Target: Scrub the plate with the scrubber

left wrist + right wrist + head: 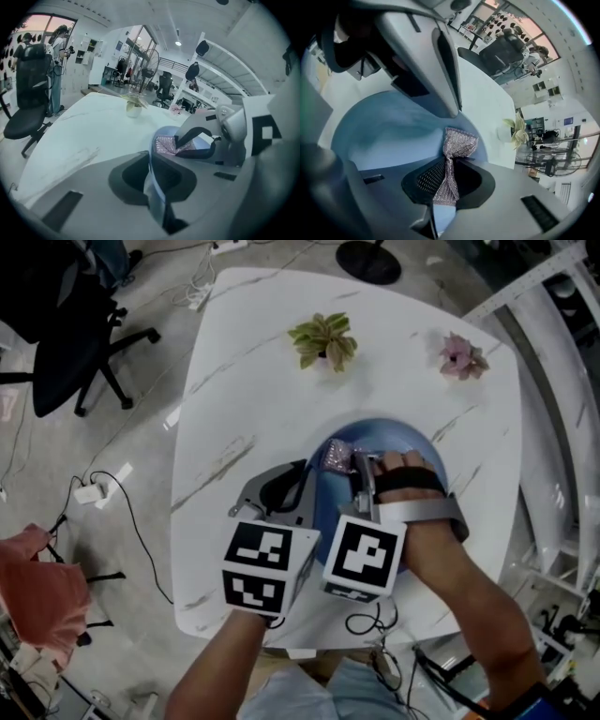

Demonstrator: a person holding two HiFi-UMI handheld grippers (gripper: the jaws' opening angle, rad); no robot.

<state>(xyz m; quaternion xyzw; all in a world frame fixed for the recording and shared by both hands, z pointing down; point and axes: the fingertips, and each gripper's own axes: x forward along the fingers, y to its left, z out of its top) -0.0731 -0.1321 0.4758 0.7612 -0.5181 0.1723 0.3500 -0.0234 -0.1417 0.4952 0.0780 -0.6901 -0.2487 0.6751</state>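
A blue plate lies on the white marble table. My left gripper is shut on the plate's left rim, which stands edge-on between its jaws. My right gripper is shut on a glittery pink-silver scrubber and holds it on the plate's inner surface near the far left rim. In the right gripper view the scrubber is pinched at its middle, its free end spread on the blue plate. In the left gripper view the scrubber shows beyond the rim, under the right gripper.
Two small potted plants stand at the table's far side, a green one and a pinkish one. A black office chair is on the floor to the left, with cables beside the table. The table's near edge is close to my body.
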